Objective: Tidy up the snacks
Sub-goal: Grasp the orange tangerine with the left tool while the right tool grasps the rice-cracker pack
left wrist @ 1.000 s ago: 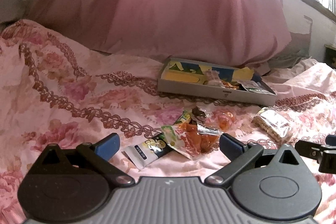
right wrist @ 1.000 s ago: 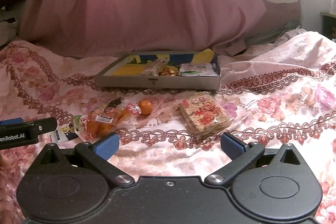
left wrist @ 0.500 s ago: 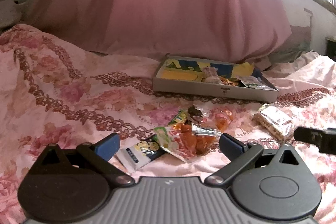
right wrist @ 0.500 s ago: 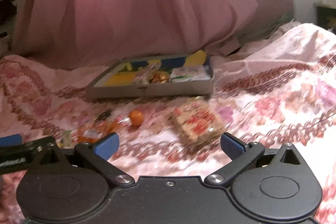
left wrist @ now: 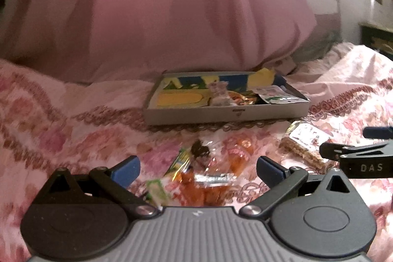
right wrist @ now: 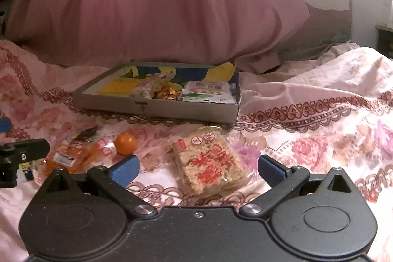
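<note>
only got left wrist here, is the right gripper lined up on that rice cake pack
observer: Yes. The rice cake pack lies flat between the right gripper jaws, which are wide open and clear of it.
operator: label's blurred for me, what's on it
observer: Big red characters across its top face.
operator: anything round near it
observer: A small orange ball-shaped snack sits loose on the bedspread, left of the pack, beside the orange wrappers.

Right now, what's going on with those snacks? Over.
Both hand-held grippers open, empty. Right lined up on rice cracker pack; left over orange packets. Box beyond, unobstructed.
</note>
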Tool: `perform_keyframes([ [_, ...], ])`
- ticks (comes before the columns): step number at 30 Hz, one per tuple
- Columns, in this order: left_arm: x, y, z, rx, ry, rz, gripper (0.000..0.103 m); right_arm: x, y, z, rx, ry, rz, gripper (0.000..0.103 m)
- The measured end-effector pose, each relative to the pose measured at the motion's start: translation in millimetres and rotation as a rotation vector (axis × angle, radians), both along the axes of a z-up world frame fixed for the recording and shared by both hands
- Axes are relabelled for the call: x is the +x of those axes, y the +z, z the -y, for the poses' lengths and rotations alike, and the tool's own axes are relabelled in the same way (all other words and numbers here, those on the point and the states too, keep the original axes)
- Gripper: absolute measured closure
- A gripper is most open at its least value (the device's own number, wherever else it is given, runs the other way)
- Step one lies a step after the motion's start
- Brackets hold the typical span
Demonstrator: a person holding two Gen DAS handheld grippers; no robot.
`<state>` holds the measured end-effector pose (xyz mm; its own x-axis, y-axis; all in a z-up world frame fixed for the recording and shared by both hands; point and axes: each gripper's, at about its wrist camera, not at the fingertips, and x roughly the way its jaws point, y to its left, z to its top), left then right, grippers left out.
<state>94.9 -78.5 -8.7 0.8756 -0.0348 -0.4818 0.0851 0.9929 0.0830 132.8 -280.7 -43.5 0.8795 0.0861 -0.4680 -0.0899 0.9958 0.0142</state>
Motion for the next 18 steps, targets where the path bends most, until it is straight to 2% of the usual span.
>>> perform_keyframes([
  [5,27,-3,11,0.031,-0.093,-0.022,0.0,23,-8,5,-0.063,0.03,-0.008,0.001],
  [9,54,-9,18,0.014,-0.154,-0.075,0.0,43,-20,11,-0.129,0.048,-0.037,0.001],
  [14,80,-18,33,0.06,-0.234,-0.092,0.0,60,-30,26,-0.078,0.111,-0.101,0.001],
  [18,100,-25,45,0.102,-0.302,-0.119,0.0,63,-36,27,-0.097,0.141,-0.115,0.001],
])
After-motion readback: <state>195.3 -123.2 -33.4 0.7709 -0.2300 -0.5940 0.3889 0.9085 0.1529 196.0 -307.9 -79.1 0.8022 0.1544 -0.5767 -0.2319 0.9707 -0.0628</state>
